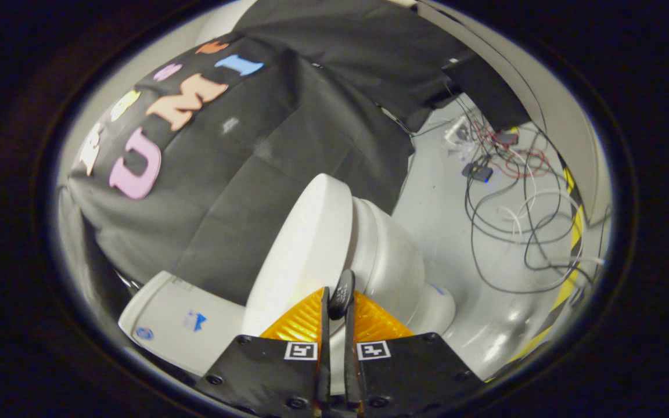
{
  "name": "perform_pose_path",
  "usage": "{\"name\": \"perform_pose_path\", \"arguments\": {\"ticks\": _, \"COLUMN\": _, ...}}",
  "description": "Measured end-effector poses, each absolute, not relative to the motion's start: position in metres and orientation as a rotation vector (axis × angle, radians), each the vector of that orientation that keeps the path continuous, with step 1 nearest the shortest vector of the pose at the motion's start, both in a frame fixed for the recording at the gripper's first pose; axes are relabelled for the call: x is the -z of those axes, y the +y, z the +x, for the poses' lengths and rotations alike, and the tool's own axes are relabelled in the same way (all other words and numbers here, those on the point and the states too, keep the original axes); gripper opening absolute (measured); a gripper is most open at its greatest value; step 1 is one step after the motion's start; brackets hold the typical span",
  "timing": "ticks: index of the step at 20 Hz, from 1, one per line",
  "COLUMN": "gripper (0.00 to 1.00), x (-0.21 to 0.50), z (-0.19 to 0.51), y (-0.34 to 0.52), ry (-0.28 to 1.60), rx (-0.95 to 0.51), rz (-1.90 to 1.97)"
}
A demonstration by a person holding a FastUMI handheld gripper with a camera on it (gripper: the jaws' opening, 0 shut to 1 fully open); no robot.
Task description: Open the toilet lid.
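The white toilet lid (305,244) stands lifted off the seat and bowl (392,261), with a wedge-shaped gap between them. It leans toward the white tank (177,319) behind it. My gripper (335,299) is at the lid's front rim. Its two fingers are almost together, and a thin strip of the white rim shows between them. One fingertip (343,290) lies on the lid's edge on the bowl side. The whole view is rolled, so the floor lies on the bowl's side.
The black cloth wall (241,174) hangs behind the tank. Loose cables (509,220) and small electronics lie on the pale floor beyond the bowl. A yellow-and-black striped tape line (572,244) runs along the floor's far edge.
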State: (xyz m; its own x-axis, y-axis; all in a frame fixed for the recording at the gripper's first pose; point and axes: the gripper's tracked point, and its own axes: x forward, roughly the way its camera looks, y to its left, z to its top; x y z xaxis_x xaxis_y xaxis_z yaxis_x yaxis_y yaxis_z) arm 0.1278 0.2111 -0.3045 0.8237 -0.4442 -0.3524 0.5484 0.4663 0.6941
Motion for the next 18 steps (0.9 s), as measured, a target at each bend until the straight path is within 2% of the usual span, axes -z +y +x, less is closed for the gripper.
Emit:
{"name": "perform_pose_path", "arguments": {"ticks": 5, "gripper": 0.10, "x": 0.231, "z": 0.136, "y": 0.217, "ry": 0.003, "rx": 0.558, "rz": 0.731}}
{"name": "perform_pose_path", "arguments": {"ticks": 13, "gripper": 0.07, "x": 0.139, "z": 0.165, "y": 0.260, "ry": 0.020, "rx": 0.620, "rz": 0.525}}
{"name": "perform_pose_path", "arguments": {"ticks": 18, "gripper": 0.04, "x": 0.107, "z": 0.193, "y": 0.287, "ry": 0.130, "rx": 0.643, "rz": 0.434}}
